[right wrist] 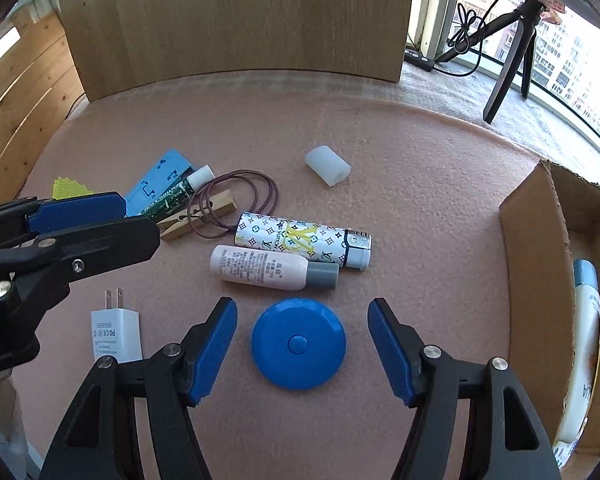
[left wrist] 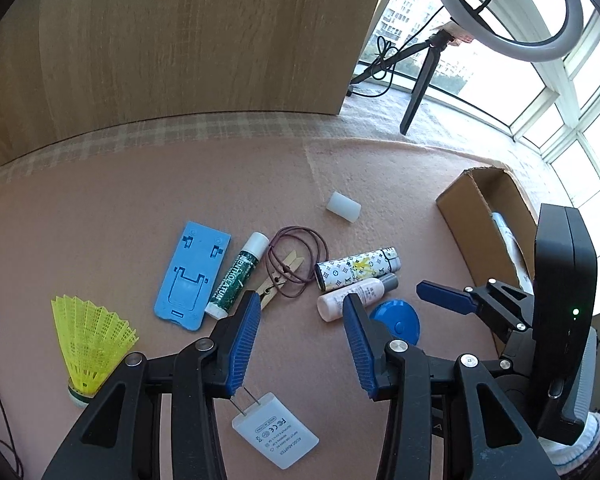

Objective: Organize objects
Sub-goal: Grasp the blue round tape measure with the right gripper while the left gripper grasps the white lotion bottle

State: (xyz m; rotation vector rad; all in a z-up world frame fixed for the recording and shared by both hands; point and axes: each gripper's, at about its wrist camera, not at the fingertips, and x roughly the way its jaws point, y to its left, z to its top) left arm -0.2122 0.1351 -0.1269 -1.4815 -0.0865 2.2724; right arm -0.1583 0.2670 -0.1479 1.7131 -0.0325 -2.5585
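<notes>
Small objects lie on a pink mat. My right gripper (right wrist: 302, 308) is open, its jaws on either side of a blue round tape measure (right wrist: 299, 343), which also shows in the left wrist view (left wrist: 398, 322). Behind it lie a pink bottle (right wrist: 268, 268) and a patterned lighter (right wrist: 300, 242). My left gripper (left wrist: 302, 304) is open and empty, above a white charger (left wrist: 274, 434), near a clothespin (left wrist: 276, 280) and a green lip balm (left wrist: 238, 276). A cardboard box (right wrist: 536, 280) at the right holds a white bottle (right wrist: 584, 344).
A blue phone stand (left wrist: 192, 276), a yellow shuttlecock (left wrist: 90, 340), a purple cord loop (left wrist: 296, 260) and a white tube (left wrist: 343, 207) lie on the mat. A wooden panel (left wrist: 180, 48) stands behind. A ring light on a tripod (left wrist: 420, 80) stands by the window.
</notes>
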